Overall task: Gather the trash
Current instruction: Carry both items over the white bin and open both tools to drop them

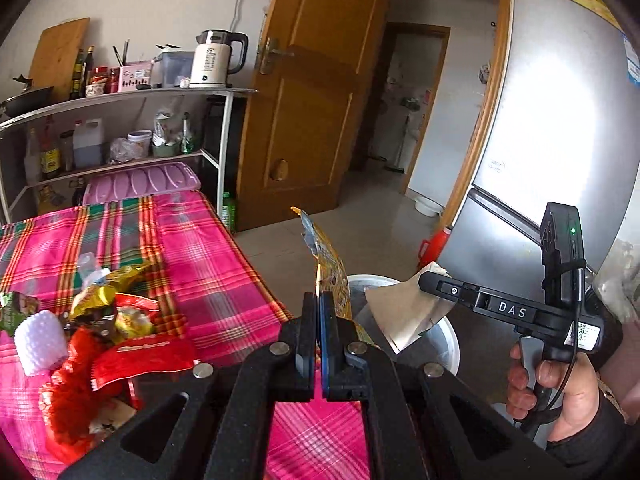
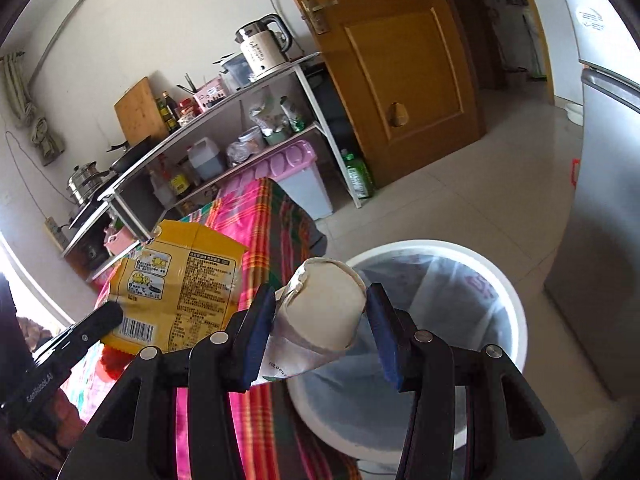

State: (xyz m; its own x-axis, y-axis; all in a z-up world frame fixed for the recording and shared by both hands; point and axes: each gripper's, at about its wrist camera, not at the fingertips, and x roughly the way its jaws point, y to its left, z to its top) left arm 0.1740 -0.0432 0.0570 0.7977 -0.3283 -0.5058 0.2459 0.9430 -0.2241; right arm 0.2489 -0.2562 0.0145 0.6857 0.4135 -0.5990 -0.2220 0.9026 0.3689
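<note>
My left gripper (image 1: 319, 300) is shut on a yellow snack wrapper (image 1: 332, 268), held upright at the table's right edge; its printed back shows in the right wrist view (image 2: 180, 280). My right gripper (image 2: 320, 304) holds a crumpled silver-white carton (image 2: 324, 312) between its blue pads (image 2: 258, 334), above the white trash bin (image 2: 508, 304). The carton (image 1: 404, 316) and the bin rim (image 1: 452, 344) also show in the left wrist view. A pile of wrappers (image 1: 104, 320) lies on the pink plaid tablecloth (image 1: 208, 264).
A metal shelf (image 1: 120, 98) with a kettle (image 1: 216, 60) and bottles stands behind the table. A wooden door (image 1: 312, 92) is open. A silver fridge (image 1: 560, 128) stands right of the bin. A lilac-lidded bin (image 2: 304, 184) sits by the shelf.
</note>
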